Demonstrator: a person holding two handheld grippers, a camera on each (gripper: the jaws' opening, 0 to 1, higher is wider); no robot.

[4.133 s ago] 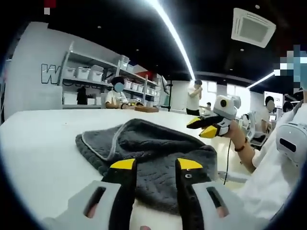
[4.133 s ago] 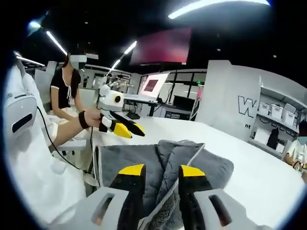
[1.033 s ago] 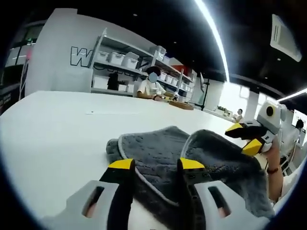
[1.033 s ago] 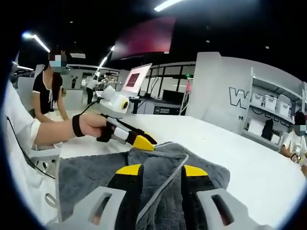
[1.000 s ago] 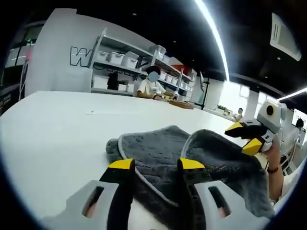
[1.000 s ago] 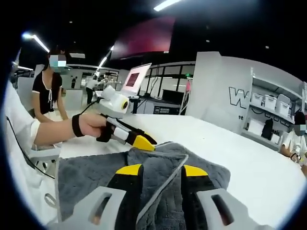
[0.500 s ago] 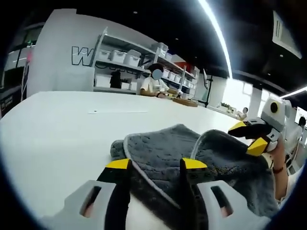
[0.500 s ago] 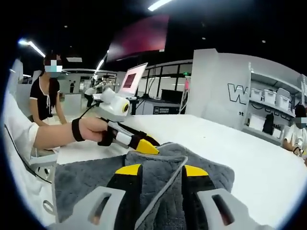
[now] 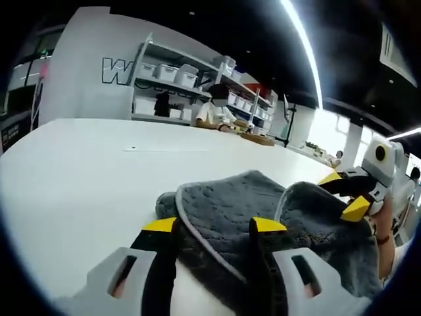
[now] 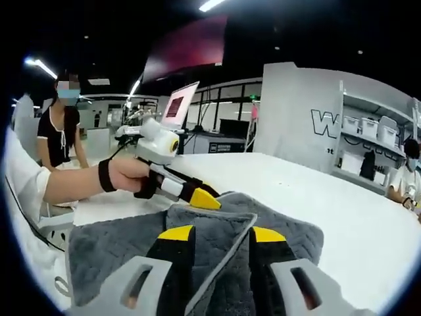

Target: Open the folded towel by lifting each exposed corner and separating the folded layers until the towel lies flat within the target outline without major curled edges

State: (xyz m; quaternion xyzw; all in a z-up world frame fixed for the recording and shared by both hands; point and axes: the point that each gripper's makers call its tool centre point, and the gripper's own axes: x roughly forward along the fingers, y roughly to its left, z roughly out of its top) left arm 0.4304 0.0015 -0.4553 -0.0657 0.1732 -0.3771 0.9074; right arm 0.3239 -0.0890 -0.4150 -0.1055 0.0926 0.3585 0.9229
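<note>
White table (image 9: 72, 171) runs wide ahead of both pairs of jaws, shelving with bins (image 9: 177, 72) and seated people far behind. Grey towel (image 9: 230, 210) lies bunched on it, right at my left gripper (image 9: 214, 227); its piped edge runs up between those jaws, which stand spread with cloth between and under the tips, no pinch I can confirm. Right gripper (image 10: 222, 235) sits over the same towel (image 10: 112, 243) from the other side, jaws spread, a light hem line running up between them. Left gripper shows again beyond the right jaws, tips at a raised fold. Judgement: thick soft terry, light, floppy, clings to itself, not fragile. Best grab is the piped hem at an exposed corner, top layer only.
</note>
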